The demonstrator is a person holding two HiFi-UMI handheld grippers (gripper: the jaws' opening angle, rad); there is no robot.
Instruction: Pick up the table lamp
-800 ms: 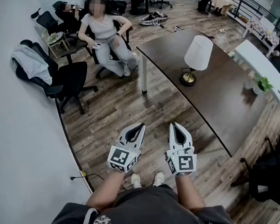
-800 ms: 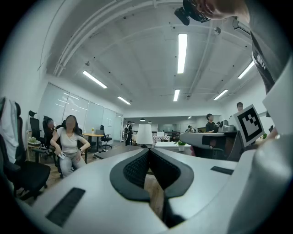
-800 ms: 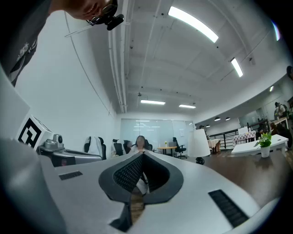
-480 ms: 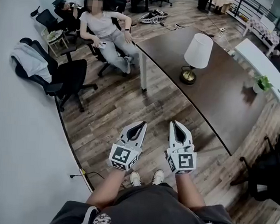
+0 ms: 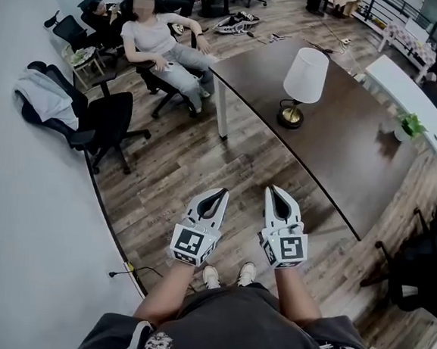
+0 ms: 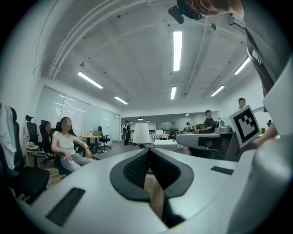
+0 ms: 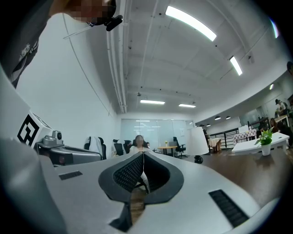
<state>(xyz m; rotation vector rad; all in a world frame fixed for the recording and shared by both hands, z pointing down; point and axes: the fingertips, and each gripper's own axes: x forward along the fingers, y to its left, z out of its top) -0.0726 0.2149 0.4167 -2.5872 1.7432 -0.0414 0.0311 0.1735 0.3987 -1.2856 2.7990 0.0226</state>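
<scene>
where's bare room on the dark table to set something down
The dark table is bare from the table lamp to its near corner, and between lamp and potted plant. Crowded: chairs and seated person on the left.

The table lamp [image 5: 306,73] hides most of its stem under the shade; in the left gripper view its base lies behind the left gripper [image 6: 149,151] — a black chair [image 5: 423,268] is cut off at the right edge.

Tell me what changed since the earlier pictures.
The seated person has swung their legs toward the table, and the view has shifted slightly. The left gripper and right gripper stay level, jaws together and empty; the table lamp stands untouched.
</scene>
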